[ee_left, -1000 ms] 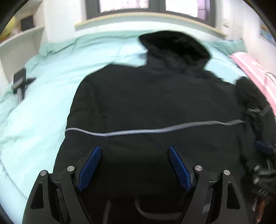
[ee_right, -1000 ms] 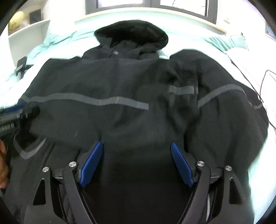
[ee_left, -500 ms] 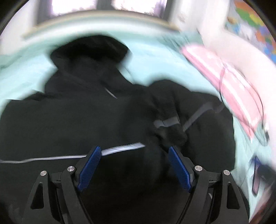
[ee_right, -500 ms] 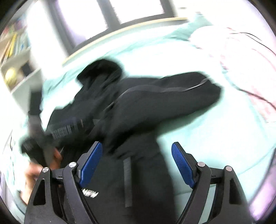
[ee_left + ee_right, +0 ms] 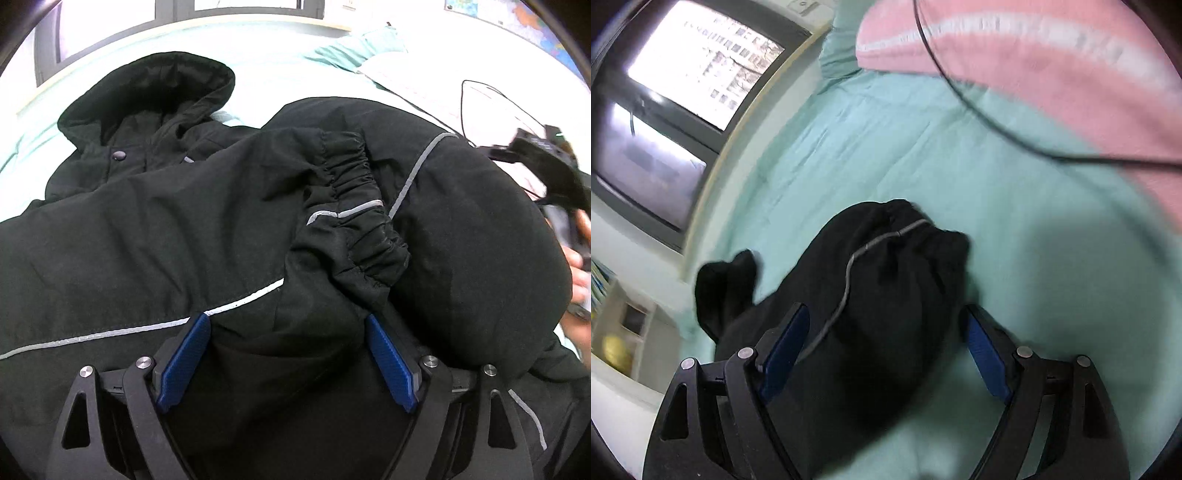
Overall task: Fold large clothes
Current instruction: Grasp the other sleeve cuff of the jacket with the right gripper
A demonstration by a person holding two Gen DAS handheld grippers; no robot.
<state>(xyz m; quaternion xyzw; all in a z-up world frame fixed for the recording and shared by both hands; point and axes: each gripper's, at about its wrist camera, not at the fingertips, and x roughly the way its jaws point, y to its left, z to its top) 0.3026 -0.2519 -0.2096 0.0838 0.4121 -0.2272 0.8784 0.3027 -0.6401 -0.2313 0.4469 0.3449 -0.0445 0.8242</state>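
Landmark: the black jacket [image 5: 229, 236], spread across a bed [image 5: 1034, 258] under a mint-green sheet.

Left of the jacket in the right wrist view, a white shelf unit [image 5: 624, 332] stands against the wall. A dark-framed window [image 5: 676, 110] runs behind the jacket's hood [image 5: 155, 88], beyond a pale ledge at the bed's far edge.

On the jacket, one sleeve lies folded over the chest, its gathered cuff [image 5: 354, 210] near the middle. The left tool [image 5: 288, 358] hovers low over the body fabric, jaws wide and opening, pads clear of cloth.

The right tool [image 5: 886, 350] stands wide, nothing gripped; the other sleeve [image 5: 886, 295] lies between its pads on the sheet.

Right of the jacket, a pink quilt [image 5: 1052, 74] with a black cable [image 5: 979, 107] across it. A wall poster [image 5: 517, 18] hangs beyond.
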